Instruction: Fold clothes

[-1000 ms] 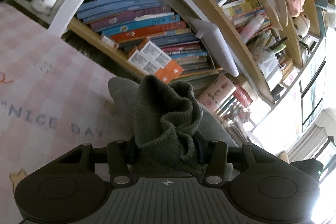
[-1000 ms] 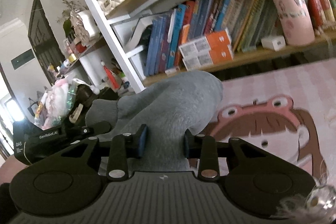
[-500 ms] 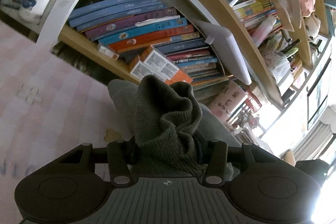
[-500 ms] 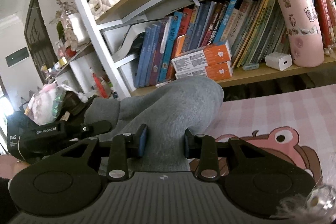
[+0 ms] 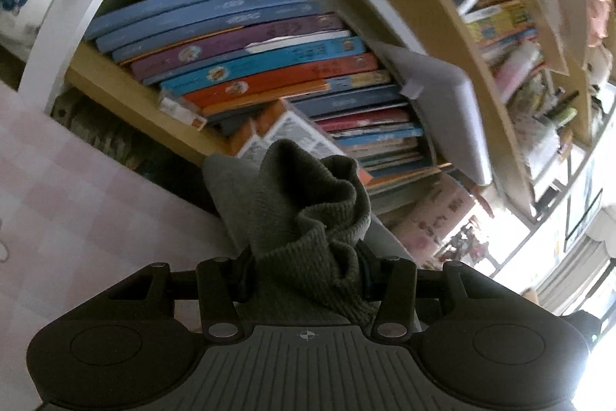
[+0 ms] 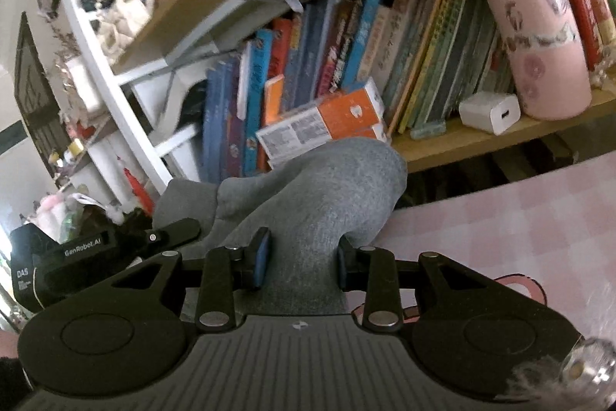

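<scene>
Nearest, left gripper (image 5: 306,272) clamped on a bunched ribbed cuff (image 5: 308,218) of olive knit, fingers (image 5: 246,270) pressed into the wad at 6 o'clock of the left wrist view. Likewise right gripper (image 6: 300,262), fingers (image 6: 261,257) closed on a fold of the grey garment (image 6: 323,187), fleecy, heaped up toward 12 o'clock. Held up above the pink checked desk (image 6: 519,218); how much hangs below or rests on it, hidden by the gripper bodies.

Judged by the slump and creasing: soft, light, limp, not slippery, nothing fragile; likely to sag and twist wherever unsupported. Ribbed knit thick and springy, so a bulky pinch. Better held at hems, cuffs or corners, taken flat rather than bunched, for a straight fold line. Stage of folding not settled from this.

Farther, at 9 o'clock of the right view, the other gripper's body marked "GenRobot.AI" (image 6: 82,249) and "DAS". Beyond, orange cartons (image 6: 346,114) with small print too blurred to read, a white charger (image 6: 489,112), a pink tumbler (image 6: 535,26), and a bookshelf (image 5: 127,95) packed with books (image 5: 246,64), spine titles unreadable.
</scene>
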A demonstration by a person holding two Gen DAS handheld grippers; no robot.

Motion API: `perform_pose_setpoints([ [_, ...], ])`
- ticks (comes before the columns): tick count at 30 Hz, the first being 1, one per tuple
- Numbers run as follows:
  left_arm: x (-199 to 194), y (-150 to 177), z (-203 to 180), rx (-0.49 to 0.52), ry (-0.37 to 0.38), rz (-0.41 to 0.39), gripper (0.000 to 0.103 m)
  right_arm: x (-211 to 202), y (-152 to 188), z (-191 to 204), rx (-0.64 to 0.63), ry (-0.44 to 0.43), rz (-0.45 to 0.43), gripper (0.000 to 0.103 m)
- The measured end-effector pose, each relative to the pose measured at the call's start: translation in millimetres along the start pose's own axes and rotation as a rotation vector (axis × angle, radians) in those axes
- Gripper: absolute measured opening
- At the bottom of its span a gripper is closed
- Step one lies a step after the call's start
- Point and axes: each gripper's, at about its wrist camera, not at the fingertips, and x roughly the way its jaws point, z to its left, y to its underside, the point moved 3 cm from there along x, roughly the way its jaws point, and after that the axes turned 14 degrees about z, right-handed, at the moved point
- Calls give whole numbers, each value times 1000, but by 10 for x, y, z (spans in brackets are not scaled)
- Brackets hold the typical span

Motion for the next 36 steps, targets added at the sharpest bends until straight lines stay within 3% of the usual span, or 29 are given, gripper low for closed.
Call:
perform_pose_setpoints([
  [5, 72, 4, 174, -63, -5, 16, 48, 145, 22, -91, 33, 11, 38, 33],
  [10, 85, 43, 183, -48, -46, 29, 54, 168, 78, -121, 52, 24, 51, 42],
  [13, 60, 63, 192, -51, -85, 15, 67, 149, 111, -126, 59, 38, 47, 50],
  [15, -11, 78, 187, -49, -116, -17, 73, 107, 131, -124, 59, 51, 35, 64],
  [16, -61, 90, 180, -45, -133, -37, 79, 66, 148, -117, 55, 58, 22, 65],
  [18, -160, 144, 131, -22, -166, -64, 81, -21, 181, -104, 52, 75, -1, 69],
  [28, -652, 457, -166, 103, -327, -173, 89, -374, 443, 112, -1, 192, -64, 71],
  [36, -816, 839, -529, 202, -381, -170, 90, -636, 822, 478, -130, 316, -68, 74],
])
